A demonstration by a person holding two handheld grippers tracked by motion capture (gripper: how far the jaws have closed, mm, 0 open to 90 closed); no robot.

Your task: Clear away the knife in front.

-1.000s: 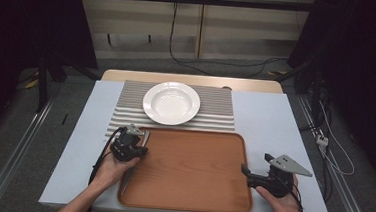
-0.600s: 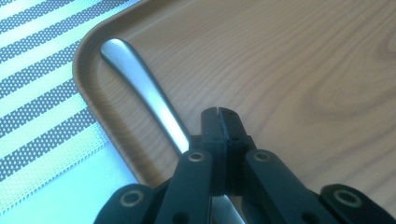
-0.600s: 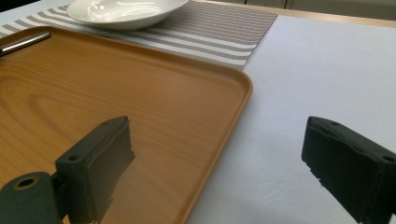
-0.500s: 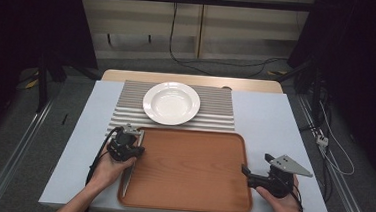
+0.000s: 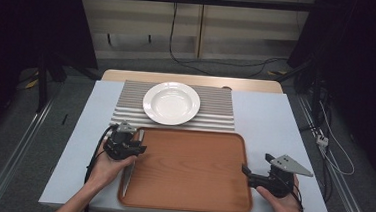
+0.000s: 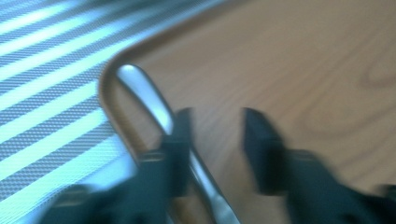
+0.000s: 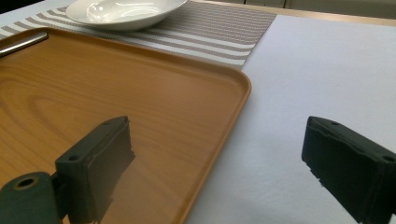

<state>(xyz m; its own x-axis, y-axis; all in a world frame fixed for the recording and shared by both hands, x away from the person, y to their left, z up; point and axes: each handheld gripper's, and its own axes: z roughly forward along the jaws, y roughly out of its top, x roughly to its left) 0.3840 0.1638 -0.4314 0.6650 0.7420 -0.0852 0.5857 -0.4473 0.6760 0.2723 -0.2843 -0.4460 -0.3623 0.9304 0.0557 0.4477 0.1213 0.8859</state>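
The rectangular wooden tray [image 5: 191, 171] is the landmark. A long metal piece of cutlery [image 5: 131, 164] lies along the tray's left edge, inside its rim. Just behind the tray lies the striped woven placemat [image 5: 215, 110], touching the tray's far edge, and on that mat, behind the tray's middle, sits the round white deep plate [image 5: 171, 103]. The left gripper [image 5: 134, 150] is at the tray's left edge, over the cutlery; the right gripper [image 5: 245, 171] is at the tray's right edge.
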